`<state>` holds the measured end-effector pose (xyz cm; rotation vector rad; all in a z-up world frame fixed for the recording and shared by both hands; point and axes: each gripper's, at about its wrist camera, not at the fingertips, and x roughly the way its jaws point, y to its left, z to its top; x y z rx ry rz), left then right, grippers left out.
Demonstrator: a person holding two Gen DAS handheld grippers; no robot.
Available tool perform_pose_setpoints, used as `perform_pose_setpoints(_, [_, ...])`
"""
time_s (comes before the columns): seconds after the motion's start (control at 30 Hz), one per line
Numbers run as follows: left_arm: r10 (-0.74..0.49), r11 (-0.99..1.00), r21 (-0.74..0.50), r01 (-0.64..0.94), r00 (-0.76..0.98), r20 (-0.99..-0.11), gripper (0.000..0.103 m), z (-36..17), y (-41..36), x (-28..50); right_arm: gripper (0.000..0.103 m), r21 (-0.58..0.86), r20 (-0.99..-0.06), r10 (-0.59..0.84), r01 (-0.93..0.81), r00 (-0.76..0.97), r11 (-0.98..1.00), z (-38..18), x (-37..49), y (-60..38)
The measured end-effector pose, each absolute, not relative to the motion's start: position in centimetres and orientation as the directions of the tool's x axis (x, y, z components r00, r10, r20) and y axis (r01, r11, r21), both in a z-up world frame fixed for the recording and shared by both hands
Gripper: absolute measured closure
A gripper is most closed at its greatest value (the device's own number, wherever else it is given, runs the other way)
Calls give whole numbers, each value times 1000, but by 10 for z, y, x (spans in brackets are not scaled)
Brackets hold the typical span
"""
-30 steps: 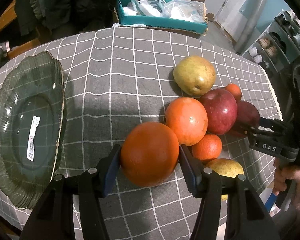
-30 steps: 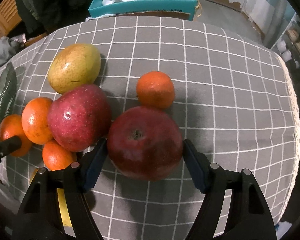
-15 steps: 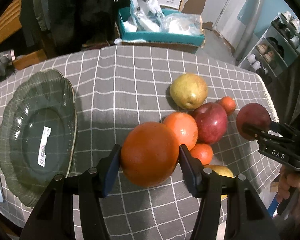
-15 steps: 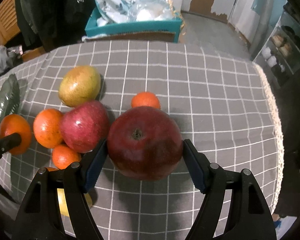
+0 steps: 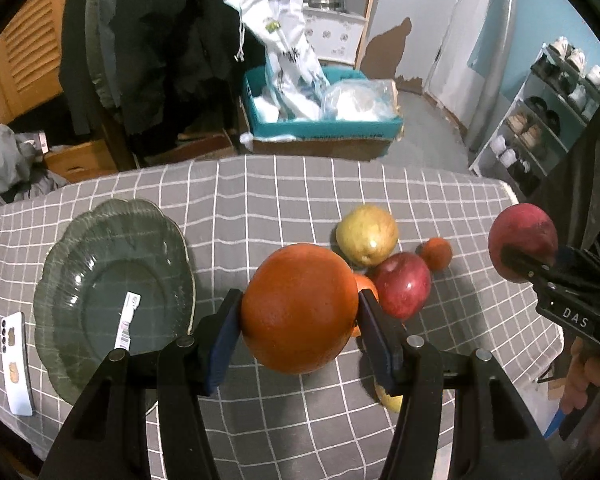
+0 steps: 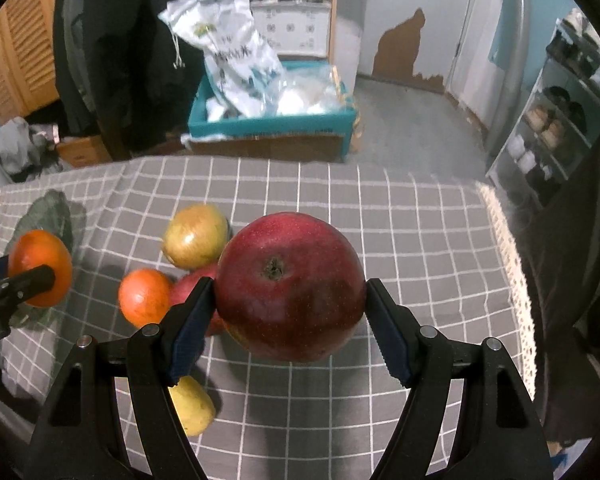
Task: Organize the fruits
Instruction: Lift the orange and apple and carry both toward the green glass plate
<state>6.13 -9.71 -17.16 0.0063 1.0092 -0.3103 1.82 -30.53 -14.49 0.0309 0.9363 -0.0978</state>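
So both grippers have fruit right now. The left gripper is clamped on a big orange, pads squeezing it from both sides, held up above the grey checked tablecloth. The right gripper is pinching a dark red apple the same way, stem end facing the camera, also up off the cloth.

In the left wrist view, the green glass plate sits at about 9 o'clock from the orange, with only a barcode sticker on it. The rest of the fruit is bunched at roughly 2 o'clock: a yellow-green pear, another red apple touching it, and a small mandarin just beside.
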Motion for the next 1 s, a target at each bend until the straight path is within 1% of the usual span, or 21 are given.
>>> perform_pose_setpoints(0.47, [-249, 962, -125, 244, 588, -769, 44, -131, -81, 52, 28, -14, -707, -68, 82, 703, 997, -86, 6, -291])
perform_pose_setpoints(0.8, [-244, 966, -126, 226, 633, -735, 44, -110, -66, 47, 28, -18, -672, -63, 70, 738, 997, -69, 2, -280])
perform_pose_setpoints(1.0, [-238, 969, -132, 210, 642, -728, 44, -107, -57, 47, 28, -13, -663, -50, 55, 747, 998, -63, 5, -271])
